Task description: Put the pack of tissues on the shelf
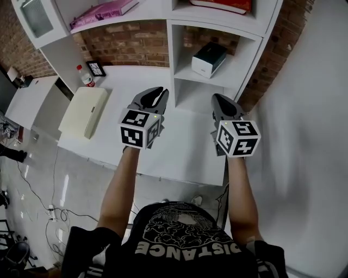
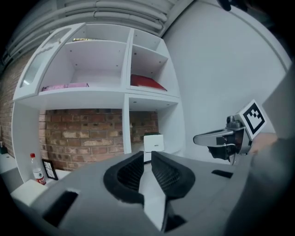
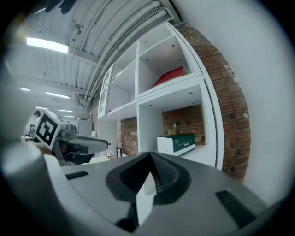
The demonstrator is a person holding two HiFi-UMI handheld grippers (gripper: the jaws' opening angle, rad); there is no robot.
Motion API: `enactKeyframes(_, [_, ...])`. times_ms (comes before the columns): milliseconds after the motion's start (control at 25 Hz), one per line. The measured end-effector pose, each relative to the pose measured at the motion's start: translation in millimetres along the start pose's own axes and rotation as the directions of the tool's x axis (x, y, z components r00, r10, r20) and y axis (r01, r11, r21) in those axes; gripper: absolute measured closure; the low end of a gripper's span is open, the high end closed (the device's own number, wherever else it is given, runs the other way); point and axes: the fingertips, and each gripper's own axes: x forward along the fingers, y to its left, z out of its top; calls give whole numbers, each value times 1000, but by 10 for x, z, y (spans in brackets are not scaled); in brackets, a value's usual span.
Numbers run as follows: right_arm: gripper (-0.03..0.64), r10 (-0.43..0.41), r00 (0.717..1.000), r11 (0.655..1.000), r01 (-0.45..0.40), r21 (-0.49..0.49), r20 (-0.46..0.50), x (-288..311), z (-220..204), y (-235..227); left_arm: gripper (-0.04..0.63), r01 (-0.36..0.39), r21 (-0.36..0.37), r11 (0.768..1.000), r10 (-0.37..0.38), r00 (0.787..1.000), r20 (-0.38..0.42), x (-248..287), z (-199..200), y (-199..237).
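Tissue pack (image 1: pixel 209 58) sits in the shelf's (image 1: pixel 169 51) lower right compartment. I see a cream box (image 1: pixel 84 111) at the tabletop's (image 1: pixel 187 146) left edge. The surface is bare beneath my left gripper (image 1: pixel 159 90), barely parted and empty, and my right gripper (image 1: pixel 218 98), clenched on nothing.

Print on the pack of tissues (image 1: pixel 209 58) is too small to read.

Your tabletop (image 1: pixel 185 146) carries a cream box (image 1: pixel 84 111), a bottle (image 1: pixel 85 76) and a picture frame (image 1: pixel 96 68); the shelf (image 1: pixel 239 70) holds the pack of tissues (image 1: pixel 209 58), a pink book (image 1: pixel 103 13) and a red book (image 1: pixel 223 5).
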Motion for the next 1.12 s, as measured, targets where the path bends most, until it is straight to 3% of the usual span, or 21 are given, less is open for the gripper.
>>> enactKeyframes(200, [614,-55,998,998,55,-20,9,-149,48,187,591,31,53,998,-30,999,-19,-187,-110,21])
enactKeyframes(400, [614,-93,996,995,93,-18,12,-267,40,367,594,65,77,995,-63,998,-29,-332,-161,41])
enactKeyframes(1120, [614,-151,988,988,151,-43,16,-399,2,721,594,77,16,997,-76,997,-29,-666,-315,343])
